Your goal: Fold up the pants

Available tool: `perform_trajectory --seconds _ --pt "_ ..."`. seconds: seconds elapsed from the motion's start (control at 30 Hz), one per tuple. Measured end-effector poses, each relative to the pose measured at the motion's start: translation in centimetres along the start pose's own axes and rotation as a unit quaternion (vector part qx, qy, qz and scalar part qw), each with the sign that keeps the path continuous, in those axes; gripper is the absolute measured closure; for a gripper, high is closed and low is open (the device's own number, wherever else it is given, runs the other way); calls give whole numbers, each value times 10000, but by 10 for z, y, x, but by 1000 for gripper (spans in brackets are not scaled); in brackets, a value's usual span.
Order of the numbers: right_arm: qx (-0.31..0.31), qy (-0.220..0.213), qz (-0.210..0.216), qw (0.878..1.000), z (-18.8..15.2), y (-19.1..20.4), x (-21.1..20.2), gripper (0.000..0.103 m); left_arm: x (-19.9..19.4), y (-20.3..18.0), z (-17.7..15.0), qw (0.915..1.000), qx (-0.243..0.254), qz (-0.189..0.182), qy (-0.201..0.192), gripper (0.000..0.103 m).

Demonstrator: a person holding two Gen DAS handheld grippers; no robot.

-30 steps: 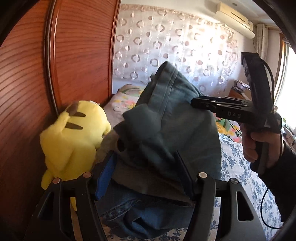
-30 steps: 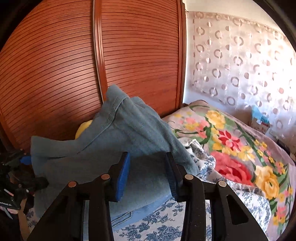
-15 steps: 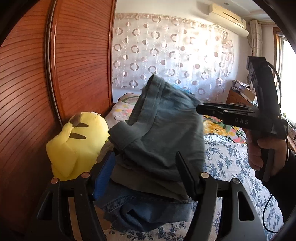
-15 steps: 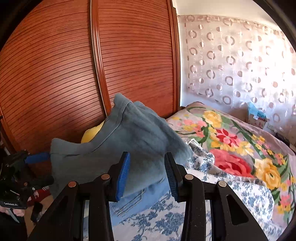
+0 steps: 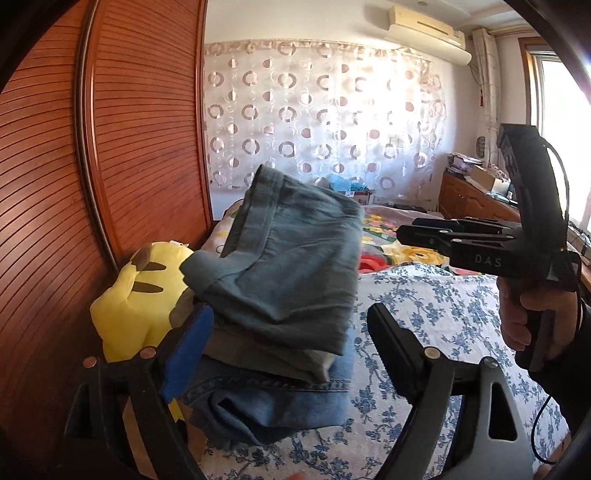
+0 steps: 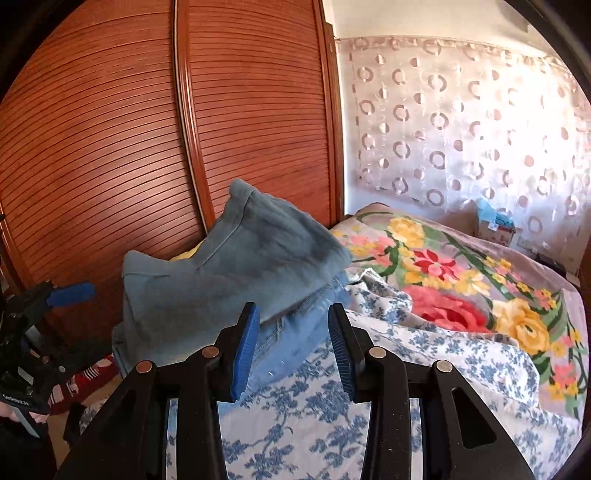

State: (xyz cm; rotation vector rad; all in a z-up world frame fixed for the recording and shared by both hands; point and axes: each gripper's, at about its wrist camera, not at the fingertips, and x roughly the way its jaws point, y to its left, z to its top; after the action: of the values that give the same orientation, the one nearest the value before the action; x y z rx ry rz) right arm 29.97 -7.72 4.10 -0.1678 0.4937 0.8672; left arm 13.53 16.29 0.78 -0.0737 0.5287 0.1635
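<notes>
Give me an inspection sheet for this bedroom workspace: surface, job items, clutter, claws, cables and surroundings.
Surface: bed with a blue-flowered sheet; floral blanket behind.
Job's things: grey-blue pants folded on a stack of jeans at the bed's edge.
Clutter: yellow plush toy beside the stack.
Claws: left claw opening, pads off the stack between them; right claw open, empty, short of the stack.
Cables: black cable hanging below the right hand.
Surroundings: wooden slatted wardrobe, circle-patterned curtain, air conditioner.

Plush toy (image 5: 136, 295) partly hidden behind pants (image 5: 288, 280), pants' near edge motion-blurred, left claw (image 6: 68, 293) cut off at frame edge, its right finger unseen.
</notes>
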Motion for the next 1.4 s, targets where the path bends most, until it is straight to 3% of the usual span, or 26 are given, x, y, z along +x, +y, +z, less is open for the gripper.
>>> perform_trajectory --seconds 0.1,0.3,0.67,0.8,1.4 --pt "47 -39 -49 10000 -5 1 -11 63 -6 -4 0 9999 -13 -54 -91 1" --pt "68 -126 -169 9998 -12 10 -30 57 -17 -11 1 9996 -68 -153 -211 1" --pt "207 -254 -585 9977 -40 33 -57 33 -26 -36 -10 9994 107 -298 -166 1" --pt "327 -170 -725 9967 -53 41 -66 31 -23 -47 -19 9994 162 -299 -56 1" --pt "1029 22 -1552 9825 -105 73 -130 31 -41 -103 -61 9952 291 -928 104 1"
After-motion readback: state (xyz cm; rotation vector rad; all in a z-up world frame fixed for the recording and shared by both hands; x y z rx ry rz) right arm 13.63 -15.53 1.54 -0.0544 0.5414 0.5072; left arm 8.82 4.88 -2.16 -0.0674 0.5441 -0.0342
